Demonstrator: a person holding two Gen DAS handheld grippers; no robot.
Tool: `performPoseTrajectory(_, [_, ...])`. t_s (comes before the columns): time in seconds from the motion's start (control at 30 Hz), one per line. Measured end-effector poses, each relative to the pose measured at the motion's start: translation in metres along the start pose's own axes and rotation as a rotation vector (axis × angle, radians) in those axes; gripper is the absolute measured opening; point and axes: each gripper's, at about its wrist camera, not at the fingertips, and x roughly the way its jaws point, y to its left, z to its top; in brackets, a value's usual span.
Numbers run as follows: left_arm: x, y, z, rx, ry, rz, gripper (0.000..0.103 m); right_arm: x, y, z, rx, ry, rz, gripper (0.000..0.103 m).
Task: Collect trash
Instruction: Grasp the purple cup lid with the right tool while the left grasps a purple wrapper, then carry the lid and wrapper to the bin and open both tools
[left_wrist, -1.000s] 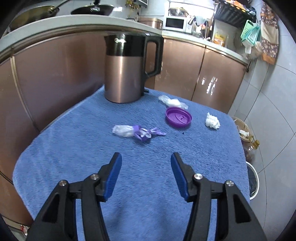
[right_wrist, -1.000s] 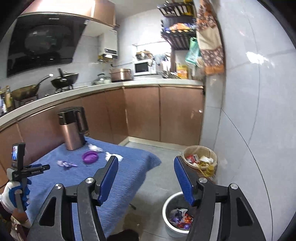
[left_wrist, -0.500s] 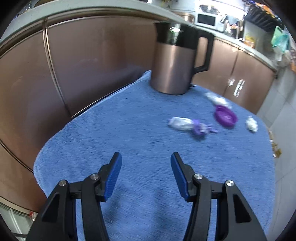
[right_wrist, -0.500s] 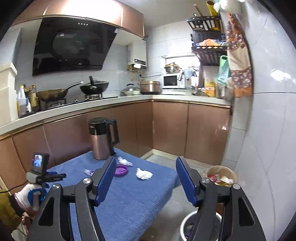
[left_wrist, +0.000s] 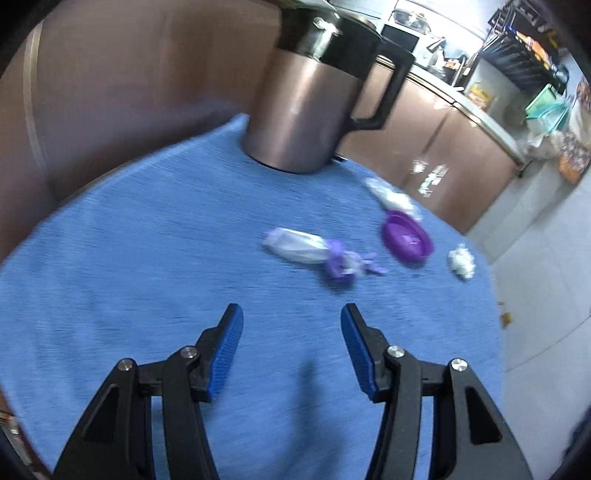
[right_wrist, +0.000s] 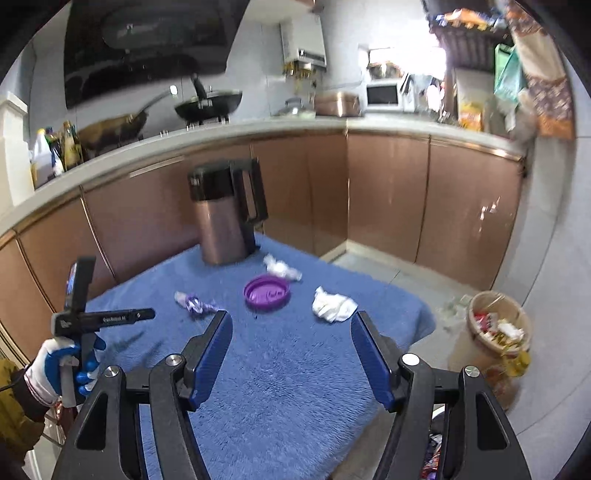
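On the blue towel-covered table (left_wrist: 147, 229) lie a purple-and-clear wrapper (left_wrist: 317, 254), a purple lid (left_wrist: 406, 240), a crumpled white tissue (left_wrist: 461, 260) and a clear plastic scrap (left_wrist: 391, 197). My left gripper (left_wrist: 291, 325) is open and empty, just short of the wrapper. My right gripper (right_wrist: 291, 332) is open and empty above the table's near side; ahead of it are the wrapper (right_wrist: 195, 302), lid (right_wrist: 266, 291), tissue (right_wrist: 332, 304) and plastic scrap (right_wrist: 280, 267). The left gripper's handle (right_wrist: 85, 317) shows at the left.
A copper-and-black kettle (left_wrist: 314, 107) stands at the table's far edge, also in the right wrist view (right_wrist: 225, 214). A wicker basket of trash (right_wrist: 495, 332) sits on the floor to the right. A bin with wrappers (right_wrist: 432, 454) is below my right gripper. Brown cabinets surround the table.
My left gripper has moved forward toward the wrapper. My right gripper has swung from over the floor bin to over the table, closer to the trash.
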Motion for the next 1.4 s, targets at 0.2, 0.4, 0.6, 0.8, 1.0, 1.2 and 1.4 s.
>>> performPoseTrajectory(0.2, [0.038, -0.024, 0.020, -0.070, 0.024, -0.107, 0.053, 0.070, 0.000, -0.002, -0.010, 0.091, 0.032, 0.064])
performPoseTrajectory(0.4, [0.064, -0.039, 0.048, -0.072, -0.008, -0.008, 0.053, 0.138, -0.002, 0.007, 0.013, 0.157, 0.096, 0.063])
performPoseTrajectory(0.6, [0.073, -0.034, 0.053, -0.073, -0.036, -0.009, 0.045, 0.207, -0.003, 0.015, 0.067, 0.205, 0.104, 0.055])
performPoseTrajectory(0.8, [0.084, -0.028, 0.059, -0.086, -0.034, -0.055, 0.042, 0.261, 0.000, 0.018, 0.089, 0.252, 0.069, 0.047])
performPoseTrajectory(1.0, [0.099, -0.030, 0.062, -0.081, -0.023, -0.068, 0.042, 0.296, -0.005, 0.015, 0.106, 0.290, 0.040, 0.045])
performPoseTrajectory(1.2, [0.098, -0.045, 0.053, -0.005, -0.035, -0.036, 0.042, 0.308, 0.000, 0.013, 0.078, 0.308, 0.043, 0.037])
performPoseTrajectory(1.4, [0.095, -0.048, 0.042, 0.031, -0.041, -0.012, 0.033, 0.309, 0.001, 0.012, 0.075, 0.310, 0.054, 0.020])
